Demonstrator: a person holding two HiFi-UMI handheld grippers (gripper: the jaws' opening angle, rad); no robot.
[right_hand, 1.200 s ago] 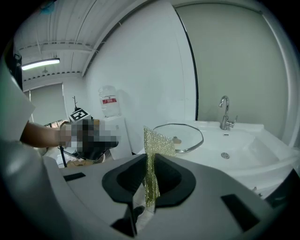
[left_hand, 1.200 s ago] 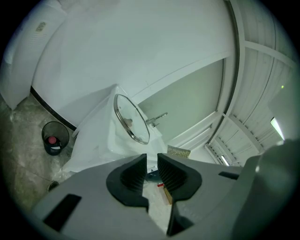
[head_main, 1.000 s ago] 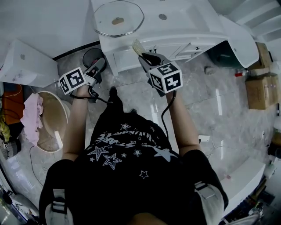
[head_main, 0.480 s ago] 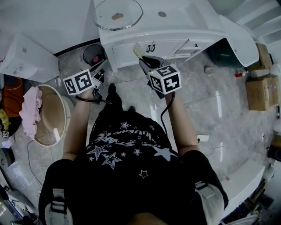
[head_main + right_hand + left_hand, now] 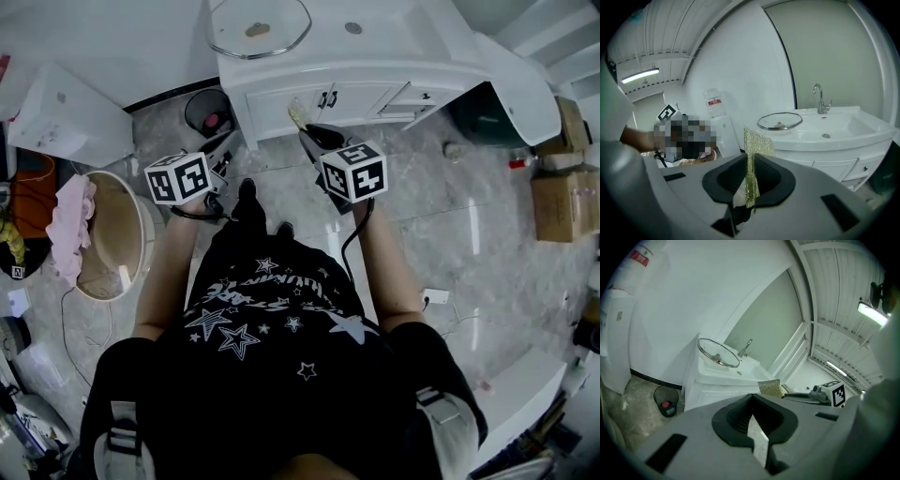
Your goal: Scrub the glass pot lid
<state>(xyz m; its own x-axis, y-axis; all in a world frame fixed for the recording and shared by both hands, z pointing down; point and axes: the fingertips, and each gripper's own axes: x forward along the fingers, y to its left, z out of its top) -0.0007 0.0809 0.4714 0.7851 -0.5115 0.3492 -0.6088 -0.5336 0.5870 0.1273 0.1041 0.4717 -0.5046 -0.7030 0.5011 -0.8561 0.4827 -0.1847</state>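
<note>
The glass pot lid (image 5: 258,28) is lying flat on the left end of the washbasin (image 5: 412,42) top, left of the bowl and the tap (image 5: 820,99), with nothing touching it. In front of the washbasin, short of its cabinet doors, the right gripper (image 5: 317,141) is pinching a gold scrub pad (image 5: 751,154) between closed jaws. The pad is standing up edge-on above the jaw tips, toward the washbasin. The left gripper (image 5: 221,159) is hovering off the washbasin's front left corner, jaws pressed together on nothing, well apart from the lid. A small bin (image 5: 208,111) holding something red is sitting on the floor against the washbasin's left side. The person is standing facing the washbasin on a pale marble floor (image 5: 487,225).
</note>
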